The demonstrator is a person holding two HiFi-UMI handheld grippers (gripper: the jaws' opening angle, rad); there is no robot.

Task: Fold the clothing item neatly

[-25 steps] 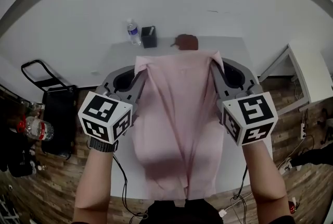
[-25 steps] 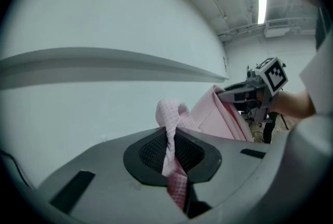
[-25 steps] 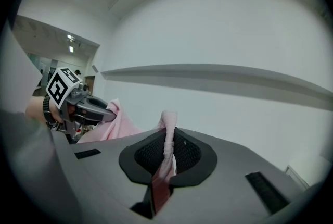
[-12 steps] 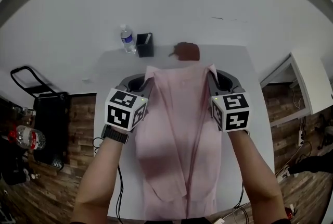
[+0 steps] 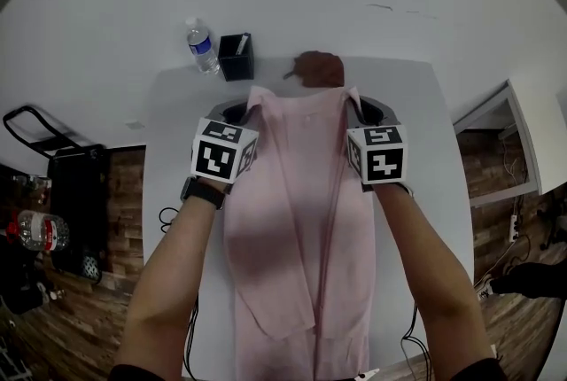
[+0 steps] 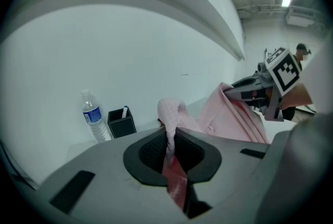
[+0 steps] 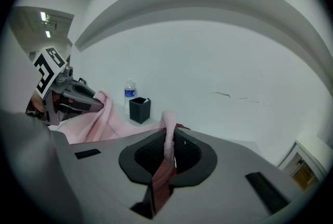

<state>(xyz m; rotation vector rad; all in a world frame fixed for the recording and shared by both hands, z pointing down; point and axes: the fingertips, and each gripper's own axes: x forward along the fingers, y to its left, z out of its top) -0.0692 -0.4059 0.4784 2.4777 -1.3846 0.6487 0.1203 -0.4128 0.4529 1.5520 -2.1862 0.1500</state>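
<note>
A pink shirt (image 5: 297,211) hangs stretched between my two grippers and trails back toward me over the white table (image 5: 168,131). My left gripper (image 5: 252,107) is shut on the shirt's upper left corner, and a twisted fold of pink cloth (image 6: 169,113) sticks up out of its jaws. Shut on the upper right corner is my right gripper (image 5: 353,106), with a narrow roll of the cloth (image 7: 168,137) pinched between its jaws. Both grippers are level with each other over the far half of the table. The shirt's lower edge is out of sight at the frame's bottom.
At the table's far edge stand a water bottle (image 5: 202,45), a black pen holder (image 5: 236,57) and a brown object (image 5: 317,67). A black cart (image 5: 75,184) is on the floor at the left, a white side table (image 5: 532,122) at the right. Cables lie on the floor.
Both grippers have come down and gone farther out over the table, carrying the shirt's top corners with them. The shirt now hangs lower and lies closer to the tabletop.
</note>
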